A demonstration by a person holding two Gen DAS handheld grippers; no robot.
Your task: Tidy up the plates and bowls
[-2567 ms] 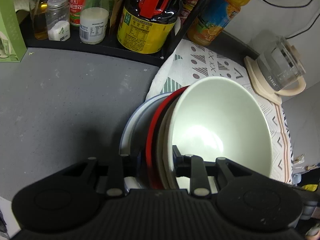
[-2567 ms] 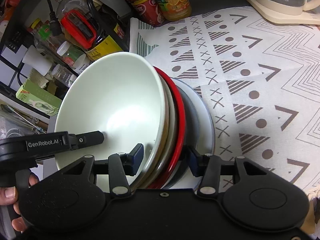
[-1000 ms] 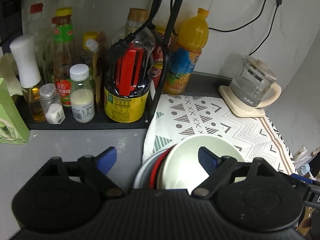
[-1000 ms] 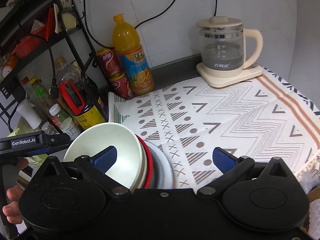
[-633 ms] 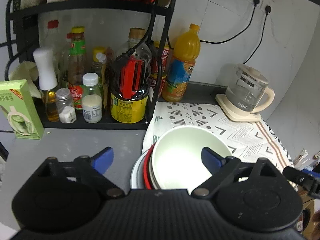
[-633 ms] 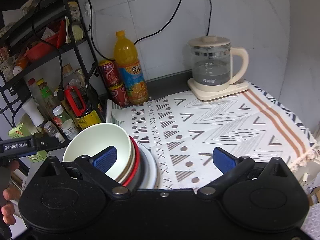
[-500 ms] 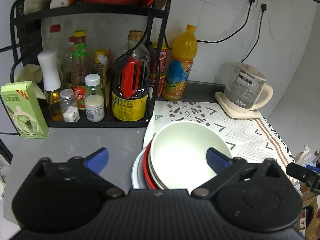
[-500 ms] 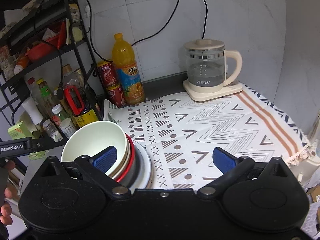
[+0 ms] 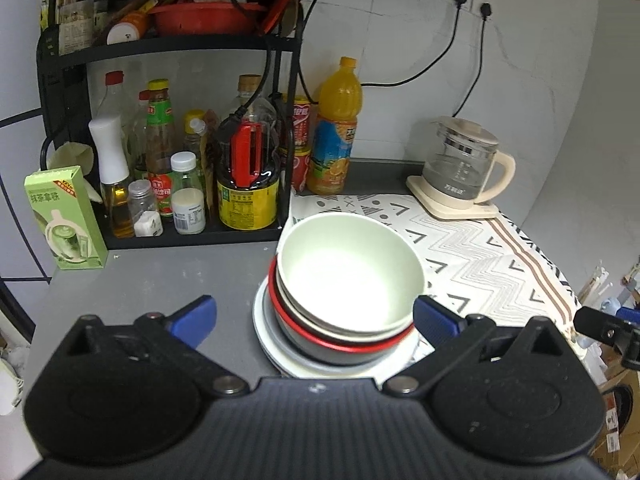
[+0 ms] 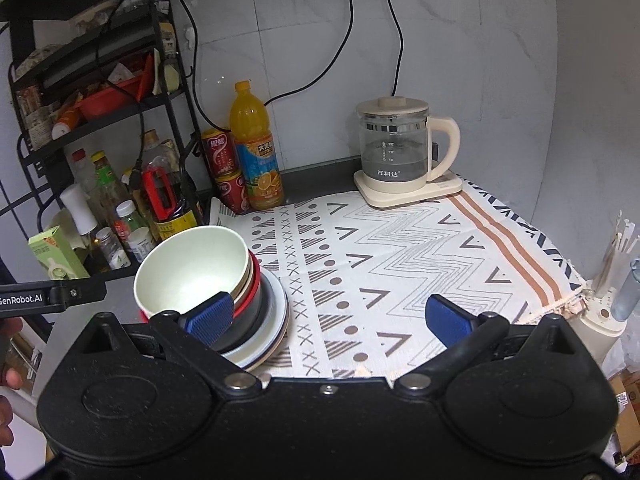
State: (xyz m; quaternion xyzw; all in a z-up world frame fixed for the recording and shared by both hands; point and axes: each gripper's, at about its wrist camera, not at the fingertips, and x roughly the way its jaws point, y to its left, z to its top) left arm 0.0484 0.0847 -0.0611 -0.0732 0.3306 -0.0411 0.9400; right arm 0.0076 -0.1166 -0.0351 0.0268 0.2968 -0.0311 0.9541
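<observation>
Both the left gripper (image 9: pixel 314 318) and right gripper (image 10: pixel 330 318), earlier clamped on the nested stack (image 9: pixel 348 292), now hang wide and empty above it, stack released below-ahead, task apparently near complete.

White tiled wall (image 10: pixel 460 60), black shelf rack (image 9: pixel 168 46), grey counter (image 9: pixel 152 276).
</observation>
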